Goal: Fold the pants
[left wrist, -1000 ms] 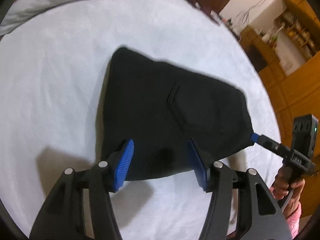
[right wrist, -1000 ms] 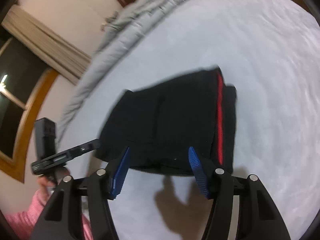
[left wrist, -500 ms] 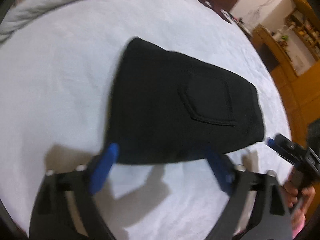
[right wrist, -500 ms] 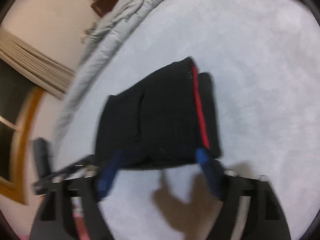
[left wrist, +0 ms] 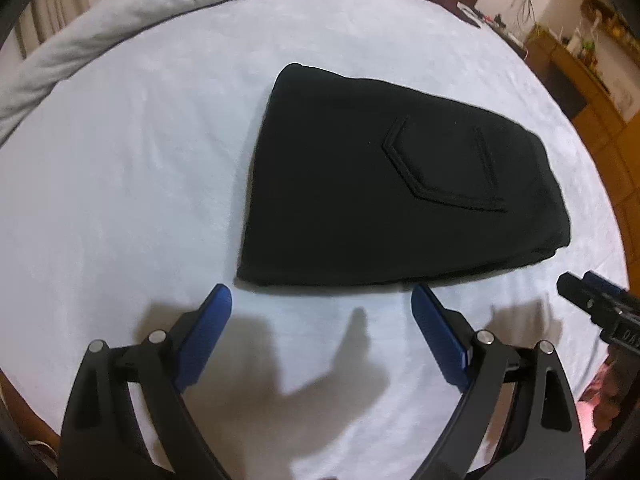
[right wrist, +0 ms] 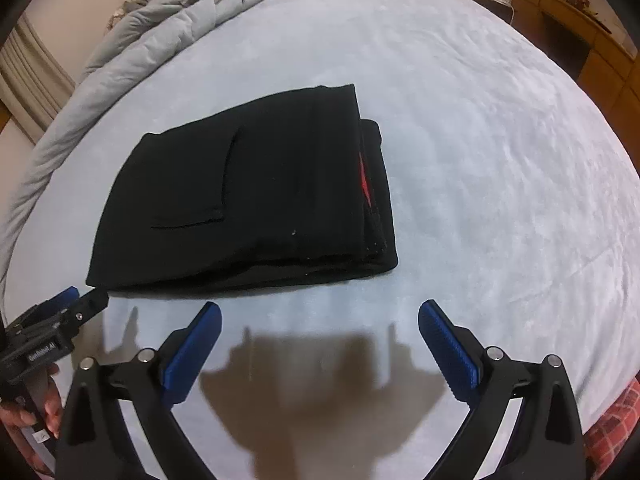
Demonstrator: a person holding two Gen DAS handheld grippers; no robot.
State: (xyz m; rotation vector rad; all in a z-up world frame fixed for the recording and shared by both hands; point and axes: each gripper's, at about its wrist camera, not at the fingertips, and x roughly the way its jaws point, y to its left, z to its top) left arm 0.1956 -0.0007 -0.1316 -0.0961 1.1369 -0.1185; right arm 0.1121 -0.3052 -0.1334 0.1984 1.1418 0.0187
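Left wrist view: the folded black pants [left wrist: 400,196] lie on the bed [left wrist: 140,160]; the left gripper [left wrist: 322,304] is just before them, jaws apart and empty.

Right wrist view: the right gripper [right wrist: 320,320] (jaws opening, nothing between) is near the pants [right wrist: 256,196].

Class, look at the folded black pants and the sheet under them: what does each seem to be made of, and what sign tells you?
Black pants: probably a soft matte knit or fleece; no sheen, thick rounded fold edges, stitched pocket. Sheet: seemingly plush or brushed pale fabric; faintly mottled, fuzzy surface.
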